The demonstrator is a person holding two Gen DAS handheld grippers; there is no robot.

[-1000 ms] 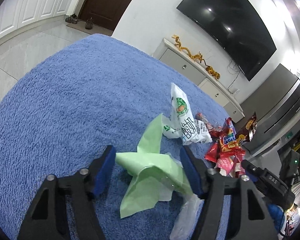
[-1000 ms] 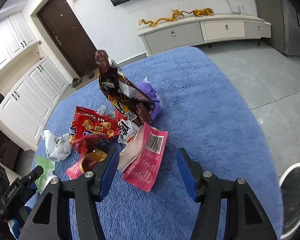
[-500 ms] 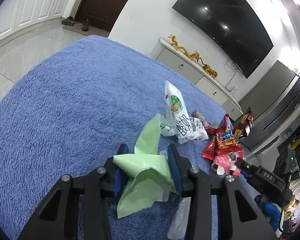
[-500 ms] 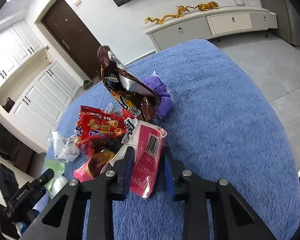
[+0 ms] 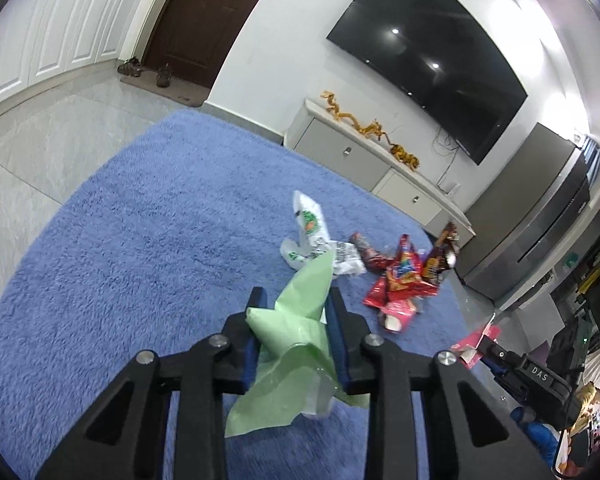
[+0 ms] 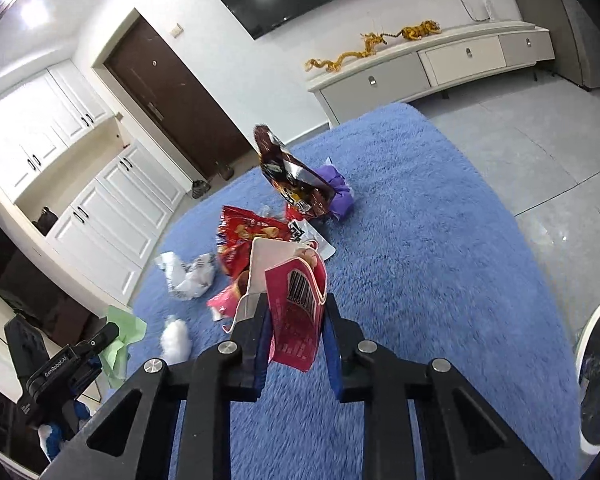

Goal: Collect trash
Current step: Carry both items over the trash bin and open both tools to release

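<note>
Green wrapper (image 5: 300, 332): clamped in left gripper (image 5: 296, 304), clear of rug (image 5: 140, 240).
Pink packet (image 6: 298, 312): pinched by right gripper (image 6: 296, 308) (loose end dangling).
Advice: hold both grips firm while carrying.

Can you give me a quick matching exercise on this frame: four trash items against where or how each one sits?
Items:
1. green wrapper
2. pink packet
3. brown snack bag
4. white plastic bag

States:
A. standing up on the blue rug, against a purple bag
B. clamped in the right gripper
C. clamped in the left gripper
D. crumpled on the rug, not held

Pairs: 1-C, 2-B, 3-A, 4-D
</note>
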